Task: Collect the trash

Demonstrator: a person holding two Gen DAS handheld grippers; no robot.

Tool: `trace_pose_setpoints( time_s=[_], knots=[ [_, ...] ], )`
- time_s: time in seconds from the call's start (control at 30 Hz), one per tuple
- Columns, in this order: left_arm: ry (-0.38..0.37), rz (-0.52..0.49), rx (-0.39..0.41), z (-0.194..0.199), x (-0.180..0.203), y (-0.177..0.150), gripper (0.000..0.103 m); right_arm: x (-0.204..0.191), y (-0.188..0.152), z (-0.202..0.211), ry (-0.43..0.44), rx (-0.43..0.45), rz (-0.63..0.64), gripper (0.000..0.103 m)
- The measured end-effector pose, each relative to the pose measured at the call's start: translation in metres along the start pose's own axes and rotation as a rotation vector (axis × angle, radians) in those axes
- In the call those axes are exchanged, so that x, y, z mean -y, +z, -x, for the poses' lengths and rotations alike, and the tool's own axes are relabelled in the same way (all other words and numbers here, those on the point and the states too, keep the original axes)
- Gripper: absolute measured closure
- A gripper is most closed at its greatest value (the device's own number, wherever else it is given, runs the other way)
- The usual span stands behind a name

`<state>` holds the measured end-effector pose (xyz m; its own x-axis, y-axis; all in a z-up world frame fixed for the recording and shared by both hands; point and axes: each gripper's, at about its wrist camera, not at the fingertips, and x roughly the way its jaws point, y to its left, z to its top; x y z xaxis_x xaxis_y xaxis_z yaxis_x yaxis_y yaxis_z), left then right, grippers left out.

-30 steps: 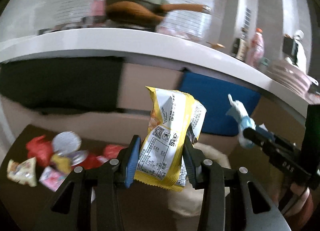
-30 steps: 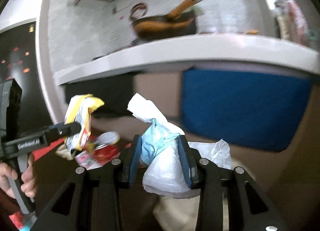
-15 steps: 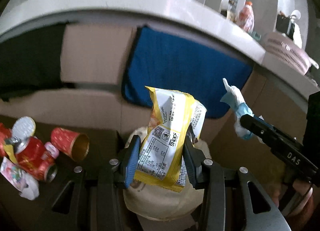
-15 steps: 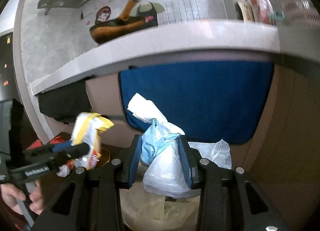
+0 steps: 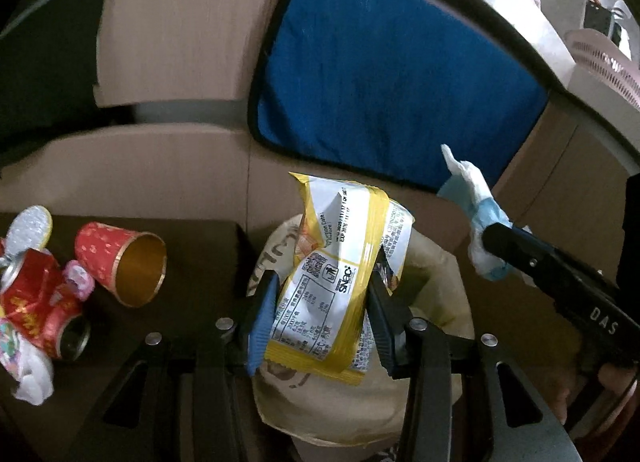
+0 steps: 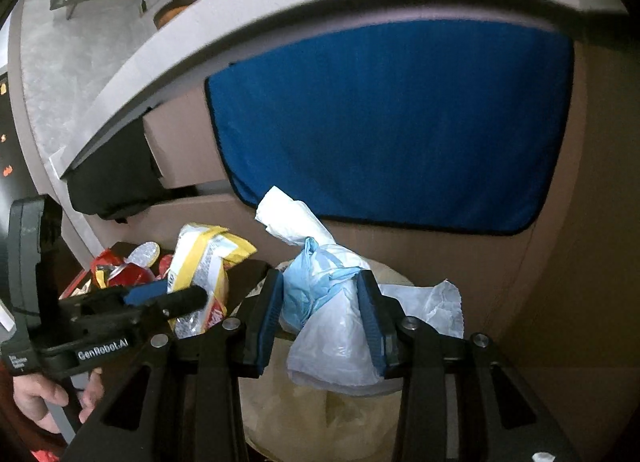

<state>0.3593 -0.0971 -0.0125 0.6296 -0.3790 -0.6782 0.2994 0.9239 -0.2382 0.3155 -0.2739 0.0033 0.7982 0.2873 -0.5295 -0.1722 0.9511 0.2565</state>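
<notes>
My left gripper (image 5: 320, 302) is shut on a yellow and white snack wrapper (image 5: 340, 282) and holds it over a beige lined trash bin (image 5: 440, 274). My right gripper (image 6: 320, 314) is shut on a wad of blue and white plastic bags (image 6: 328, 302), also above the bin (image 6: 320, 414). The wad shows at the right of the left wrist view (image 5: 476, 213), and the wrapper shows at the left of the right wrist view (image 6: 208, 262). A red paper cup (image 5: 120, 262) and a crushed red can (image 5: 40, 302) lie on the dark table (image 5: 192, 246) to the left.
More wrappers and a foil lid (image 5: 30, 225) lie at the table's left end. A blue cloth (image 5: 380, 81) hangs on the brown cabinet front behind the bin, under a white counter (image 6: 240, 21). A pink basket (image 5: 600, 65) stands on the counter.
Both grippers have moved right and tilted down with their loads, from over the table's trash to above the bin. Neither grip has changed.
</notes>
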Motion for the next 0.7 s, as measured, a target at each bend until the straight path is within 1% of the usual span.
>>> trace_pose_setpoints(
  time_s=[0.07, 0.1, 0.13, 0.2, 0.23, 0.27, 0.4, 0.5, 0.6, 0.7],
  knots=[
    [-0.029, 0.006, -0.012, -0.007, -0.002, 0.000, 0.057, 0.004, 0.000, -0.009, 0.004, -0.014, -0.016, 0.066],
    [-0.050, 0.011, -0.023, -0.012, -0.003, 0.001, 0.052, 0.004, 0.001, -0.012, 0.006, -0.020, -0.021, 0.066],
    [-0.080, 0.013, -0.050, -0.019, -0.005, 0.002, 0.051, 0.006, 0.000, -0.017, 0.011, -0.031, -0.029, 0.065],
    [-0.123, 0.030, -0.108, -0.032, -0.013, 0.003, 0.049, 0.009, 0.001, -0.025, 0.010, -0.055, -0.044, 0.057],
    [-0.133, 0.041, -0.123, -0.036, -0.014, 0.003, 0.049, 0.011, -0.001, -0.029, 0.005, -0.065, -0.059, 0.049],
    [-0.138, 0.048, -0.129, -0.038, -0.016, 0.002, 0.048, 0.012, -0.002, -0.031, -0.002, -0.063, -0.070, 0.046],
    [-0.145, 0.031, -0.093, -0.029, -0.020, 0.001, 0.047, 0.013, -0.006, -0.029, -0.009, -0.037, -0.094, 0.045],
    [-0.140, 0.042, -0.056, -0.013, -0.028, 0.003, 0.046, 0.013, -0.009, -0.024, -0.043, -0.020, -0.088, 0.045],
    [-0.106, 0.053, -0.015, 0.009, -0.045, 0.003, 0.046, 0.011, -0.013, -0.017, -0.049, -0.017, -0.077, 0.045],
    [-0.060, 0.074, 0.007, 0.035, -0.075, -0.007, 0.046, 0.002, -0.016, -0.012, -0.052, -0.017, -0.045, 0.045]
  ],
)
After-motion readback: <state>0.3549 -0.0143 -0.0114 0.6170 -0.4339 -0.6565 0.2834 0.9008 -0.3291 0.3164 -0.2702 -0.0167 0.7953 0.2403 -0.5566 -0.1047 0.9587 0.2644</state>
